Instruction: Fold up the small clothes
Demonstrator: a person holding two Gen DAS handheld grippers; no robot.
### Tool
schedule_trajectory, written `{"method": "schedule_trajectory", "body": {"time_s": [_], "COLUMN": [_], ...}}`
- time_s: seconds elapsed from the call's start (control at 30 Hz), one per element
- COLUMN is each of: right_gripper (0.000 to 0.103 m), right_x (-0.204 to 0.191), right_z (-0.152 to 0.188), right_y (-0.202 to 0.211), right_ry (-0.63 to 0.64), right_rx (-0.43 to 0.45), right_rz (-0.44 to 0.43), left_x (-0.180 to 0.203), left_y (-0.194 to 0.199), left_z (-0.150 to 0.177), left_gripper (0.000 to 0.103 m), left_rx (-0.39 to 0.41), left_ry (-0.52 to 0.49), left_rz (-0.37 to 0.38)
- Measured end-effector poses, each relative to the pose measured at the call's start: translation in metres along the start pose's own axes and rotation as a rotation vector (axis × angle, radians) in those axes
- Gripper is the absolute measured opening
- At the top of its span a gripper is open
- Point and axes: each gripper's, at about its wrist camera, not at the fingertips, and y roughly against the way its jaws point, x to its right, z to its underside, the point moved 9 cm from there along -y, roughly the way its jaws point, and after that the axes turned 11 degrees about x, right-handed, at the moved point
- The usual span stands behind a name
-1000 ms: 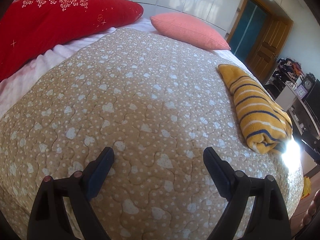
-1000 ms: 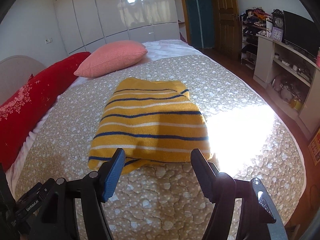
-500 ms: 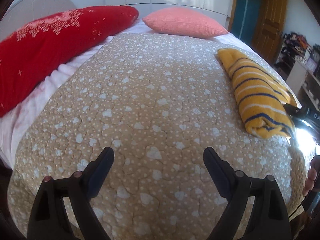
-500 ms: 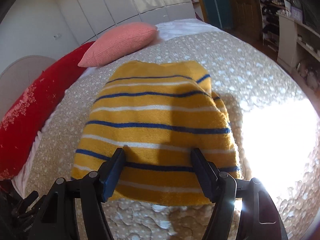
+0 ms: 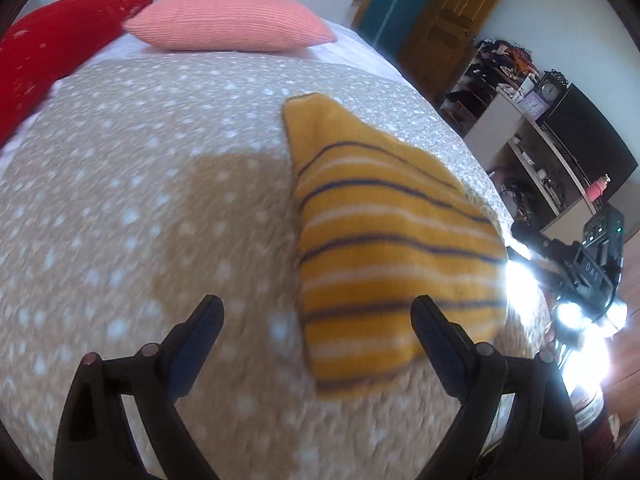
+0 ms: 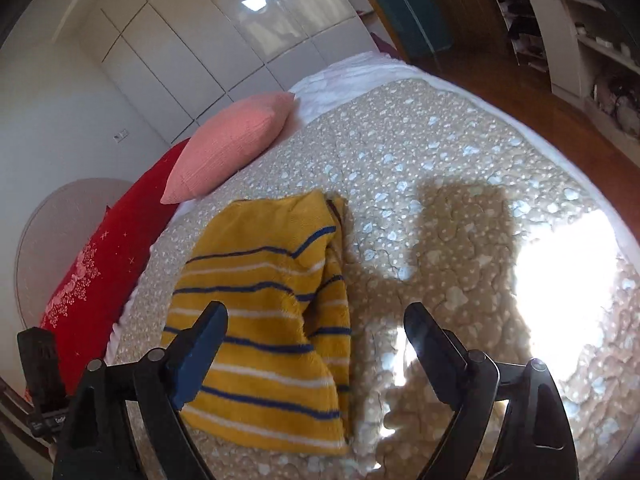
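**Both grippers spread over the folded sweater**

Our left gripper [image 5: 316, 322] hangs spread above the quilt [image 5: 140, 200], the striped sweater [image 5: 384, 240] folded ahead-right. From the right wrist, our right gripper [image 6: 316, 330] gapes wide, holding nothing, sweater [image 6: 264, 312] beneath its left finger.

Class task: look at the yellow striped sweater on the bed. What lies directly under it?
The yellow striped sweater lies folded on the beige heart-patterned quilt, which shows all around it. Whatever sits between its layers or beneath it is covered.
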Motion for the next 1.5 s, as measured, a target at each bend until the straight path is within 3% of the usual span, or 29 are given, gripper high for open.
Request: {"method": "schedule_trajectory", "body": {"time_s": [0.1,0.23,0.27,0.3,0.33,0.43,0.47,0.57,0.63,0.7,0.77,0.93,1.07,1.2,1.33,1.4,1.5], "right_gripper": [0.093,0.090,0.086,0.068,0.061,0.044,0.044,0.044,0.044,0.056,0.058,0.058,0.058,0.058,0.058,0.058,0.059], "right_x": [0.004,-0.005,-0.012,-0.019,-0.025,-0.053,-0.064,-0.092,-0.099,-0.093,-0.077,-0.077,-0.113,-0.151,-0.156,-0.150,-0.153], "right_z": [-0.001,0.009,0.011,0.014,0.015,0.004,-0.001,-0.011,-0.007,0.008,0.024,0.006,-0.008,0.033,0.087,0.094,0.095], "right_y": [-0.033,-0.075,-0.081,-0.087,-0.090,-0.086,-0.083,-0.072,-0.073,-0.088,-0.100,-0.055,-0.021,-0.024,-0.058,-0.062,-0.045], "right_ry": [-0.078,-0.121,-0.099,-0.107,-0.135,-0.170,-0.163,-0.151,-0.111,-0.033,0.037,0.050,0.133,0.202,0.223,0.202,0.147], "right_rx": [-0.044,-0.132,-0.141,-0.163,-0.173,-0.152,-0.137,-0.097,-0.080,-0.097,-0.121,0.022,0.089,-0.002,-0.148,-0.145,-0.142], "right_rz": [-0.067,-0.141,-0.152,-0.171,-0.191,-0.292,-0.321,-0.399,-0.388,-0.266,-0.124,-0.102,-0.132,-0.210,-0.192,-0.171,-0.186], "left_x": [0.009,0.015,0.014,0.016,0.019,0.019,0.017,0.005,-0.006,-0.027,-0.040,-0.055,-0.064,-0.061,-0.064,-0.067,-0.068], "left_y": [-0.041,-0.088,-0.091,-0.088,-0.084,-0.064,-0.055,-0.033,-0.027,-0.030,-0.034,-0.003,0.047,0.090,0.130,0.148,0.170], "left_z": [-0.017,-0.009,-0.010,-0.013,-0.016,-0.029,-0.036,-0.056,-0.063,-0.057,-0.042,-0.016,-0.006,-0.007,-0.002,0.003,0.011], "left_gripper": [0.095,0.099,0.099,0.098,0.081,0.070,0.070,0.070,0.078,0.087,0.087,0.087,0.087,0.088,0.096,0.098,0.103], "left_rx": [-0.065,-0.182,-0.174,-0.159,-0.150,-0.127,-0.107,-0.036,-0.003,0.004,-0.035,0.011,0.128,0.252,0.334,0.364,0.400], "left_ry": [0.043,0.109,0.133,0.142,0.150,0.159,0.154,0.131,0.111,0.061,0.026,0.055,0.007,-0.036,-0.092,-0.111,-0.107], "left_rz": [0.081,0.167,0.178,0.194,0.224,0.241,0.238,0.185,0.115,-0.047,-0.139,-0.136,-0.242,-0.362,-0.496,-0.552,-0.566]}}
